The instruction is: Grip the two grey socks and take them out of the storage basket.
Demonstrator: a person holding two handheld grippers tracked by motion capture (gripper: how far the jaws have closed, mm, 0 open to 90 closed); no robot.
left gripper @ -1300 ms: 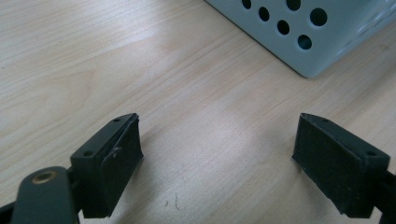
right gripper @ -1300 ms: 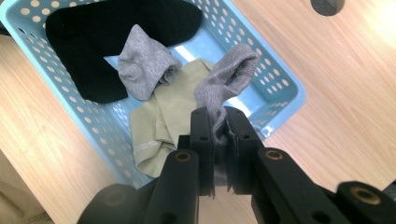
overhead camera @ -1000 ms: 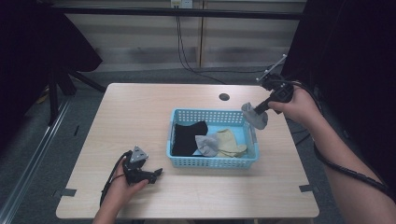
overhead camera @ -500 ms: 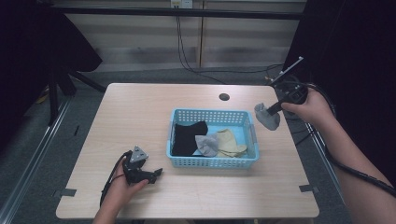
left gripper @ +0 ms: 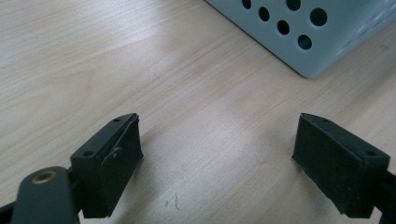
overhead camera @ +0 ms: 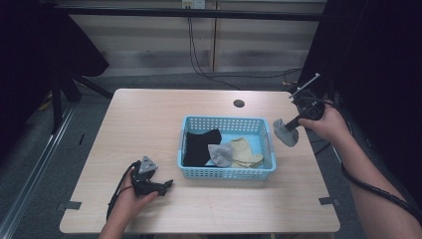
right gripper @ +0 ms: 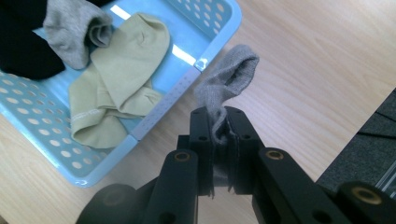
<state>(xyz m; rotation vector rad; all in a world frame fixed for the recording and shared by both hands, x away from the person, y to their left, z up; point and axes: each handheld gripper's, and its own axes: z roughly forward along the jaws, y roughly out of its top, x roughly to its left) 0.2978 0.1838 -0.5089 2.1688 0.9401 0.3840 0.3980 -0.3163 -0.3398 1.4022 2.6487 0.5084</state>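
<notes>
Your right gripper (right gripper: 219, 126) pinches the grey sock (right gripper: 229, 77), which hangs just right of the blue basket (overhead camera: 268, 149) over the table (overhead camera: 149, 119); its own view shows the clamped fabric. Your left gripper (left gripper: 217, 154) rests wide apart, holding nothing.

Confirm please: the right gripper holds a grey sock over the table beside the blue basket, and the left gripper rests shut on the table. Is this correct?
Not quite. The left gripper is open: the left gripper view shows its jaws wide apart over bare table. The right gripper does pinch the grey sock beside the blue basket.
</notes>
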